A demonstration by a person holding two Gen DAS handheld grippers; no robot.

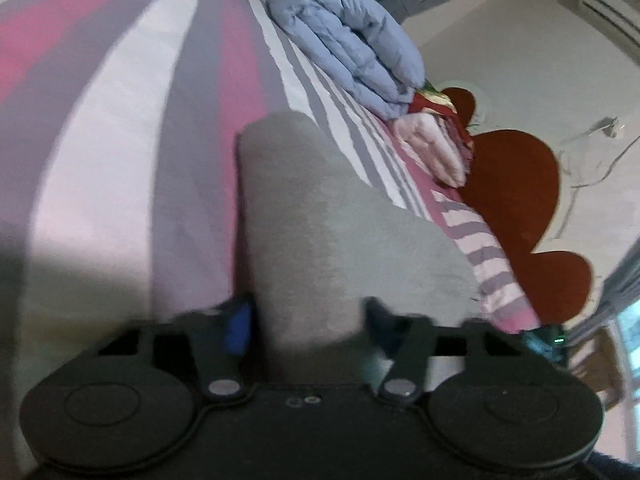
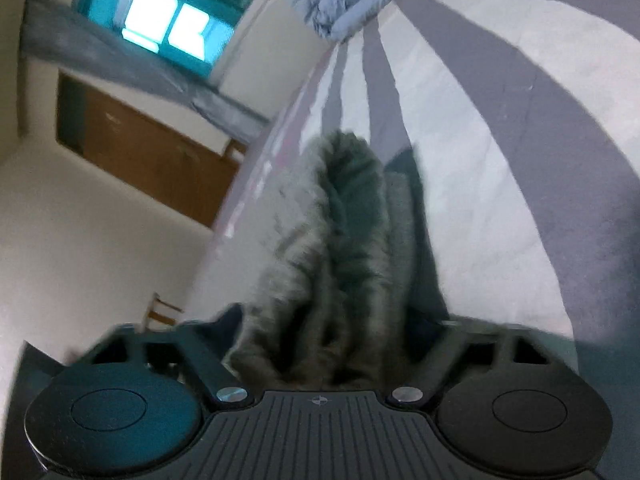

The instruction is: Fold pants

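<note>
The grey pants (image 1: 320,216) lie on a bed with a pink, grey and white striped sheet (image 1: 120,128). In the left wrist view my left gripper (image 1: 308,320) is shut on a flat grey part of the pants, which stretches away from the fingers. In the right wrist view my right gripper (image 2: 332,328) is shut on bunched, gathered folds of the same grey pants (image 2: 344,232), lifted a little above the striped sheet (image 2: 500,140). The fingertips of both grippers are mostly hidden by the cloth.
A folded light blue duvet (image 1: 352,44) and folded pink and red bedding (image 1: 436,140) lie at the bed's far edge. A dark red headboard (image 1: 516,184) stands against the wall. A wooden cabinet (image 2: 152,152), a window (image 2: 172,12) and a chair (image 2: 160,312) are beside the bed.
</note>
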